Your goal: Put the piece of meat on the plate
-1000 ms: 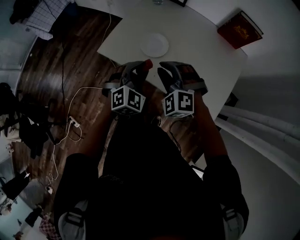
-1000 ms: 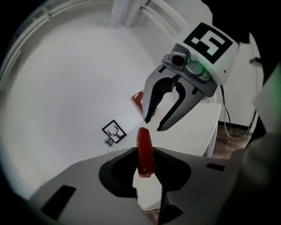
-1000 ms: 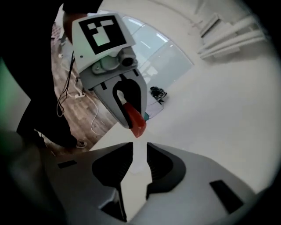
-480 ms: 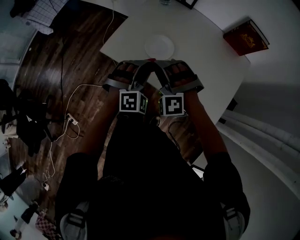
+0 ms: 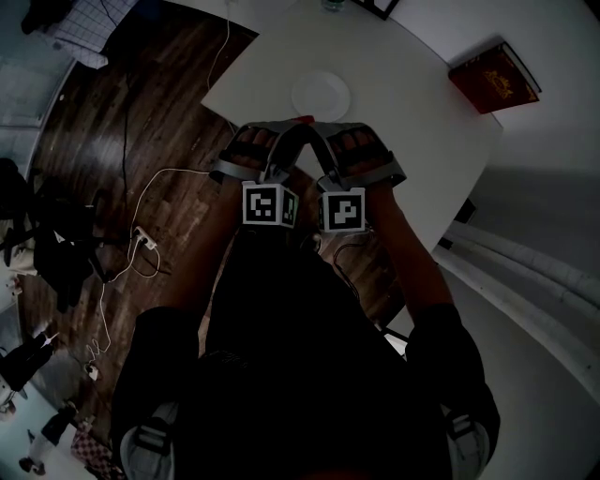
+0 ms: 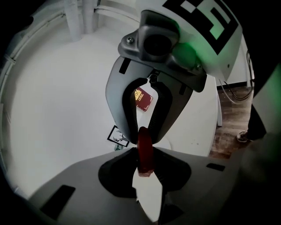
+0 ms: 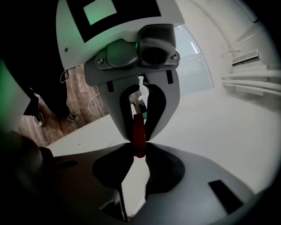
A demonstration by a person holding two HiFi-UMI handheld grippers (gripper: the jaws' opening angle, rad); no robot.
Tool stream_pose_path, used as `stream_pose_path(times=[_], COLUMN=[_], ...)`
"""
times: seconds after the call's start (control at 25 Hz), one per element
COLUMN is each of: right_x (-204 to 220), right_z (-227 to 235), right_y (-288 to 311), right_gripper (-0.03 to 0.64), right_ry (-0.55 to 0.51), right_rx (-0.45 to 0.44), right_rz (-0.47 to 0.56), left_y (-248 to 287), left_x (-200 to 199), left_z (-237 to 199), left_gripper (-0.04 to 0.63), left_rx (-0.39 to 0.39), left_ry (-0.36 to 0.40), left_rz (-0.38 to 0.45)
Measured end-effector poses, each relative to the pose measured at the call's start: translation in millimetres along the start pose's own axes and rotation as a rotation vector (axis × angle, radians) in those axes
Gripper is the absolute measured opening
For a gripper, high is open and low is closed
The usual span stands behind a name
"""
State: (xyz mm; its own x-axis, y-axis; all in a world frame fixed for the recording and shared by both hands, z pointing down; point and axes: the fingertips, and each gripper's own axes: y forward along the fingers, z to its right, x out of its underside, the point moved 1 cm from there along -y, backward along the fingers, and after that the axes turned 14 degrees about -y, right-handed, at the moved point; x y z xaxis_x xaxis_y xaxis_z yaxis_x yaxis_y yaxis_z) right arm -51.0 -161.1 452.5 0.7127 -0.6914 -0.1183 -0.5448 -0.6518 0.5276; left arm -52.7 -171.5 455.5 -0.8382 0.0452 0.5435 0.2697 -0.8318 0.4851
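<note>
The piece of meat (image 5: pixel 303 120) is a small red slab held on edge above the near rim of the white table (image 5: pixel 412 131). My two grippers face each other tip to tip around it. My left gripper (image 6: pixel 145 154) pinches its lower end. My right gripper (image 7: pixel 138 150) has the meat (image 7: pixel 138 132) between its jaws, which are closing and touch it. In the left gripper view the right gripper (image 6: pixel 143 132) hangs over the meat (image 6: pixel 145 147) from above. The white plate (image 5: pixel 321 96) sits empty just beyond the tips.
A red book (image 5: pixel 494 77) lies at the table's far right. A glass (image 5: pixel 333 4) and a framed picture (image 6: pixel 117 136) stand at its back edge. Dark wooden floor with white cables (image 5: pixel 150 197) lies left of the table.
Both grippers have rolled inward and drawn together, so their tips now meet at the meat. Over the last half second they hardly moved.
</note>
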Motion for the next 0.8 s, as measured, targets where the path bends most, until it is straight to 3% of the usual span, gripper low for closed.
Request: stream_pose_path(times=[0.32,0.36,0.4,0.52,0.68,0.8], right_x=[25,31,37,51,61,63], right_z=[-8,-8,-9,-15,-27,-30], right_y=[2,2,2,0,2,4], right_gripper=[0.098,0.098,0.098,0.098,0.098,0.098], right_ry=[0.021,0.029,0.041,0.11,0.206,0.253], right_rx=[-0.011,-0.009,-0.007,-0.018,-0.058,-0.076], right_rz=[-0.075,-0.092,-0.11,-0.138,-0.155,-0.178], left_y=[0,-2,-4,-10,-14,-19], left_x=[9,13,18,35,60,75], left_z=[-2,-4,-6,-6,-3,-2], left_gripper=[0.09,0.07,0.009,0.003,0.002,0.003], left_rx=[-0.048,-0.058,-0.068,-0.049,-0.005,-0.02], left_ry=[-0.046,-0.079,-0.122,-0.34,-0.811,-1.069], left_rz=[-0.003,-0.01,-0.019,-0.051,-0.061,-0.035])
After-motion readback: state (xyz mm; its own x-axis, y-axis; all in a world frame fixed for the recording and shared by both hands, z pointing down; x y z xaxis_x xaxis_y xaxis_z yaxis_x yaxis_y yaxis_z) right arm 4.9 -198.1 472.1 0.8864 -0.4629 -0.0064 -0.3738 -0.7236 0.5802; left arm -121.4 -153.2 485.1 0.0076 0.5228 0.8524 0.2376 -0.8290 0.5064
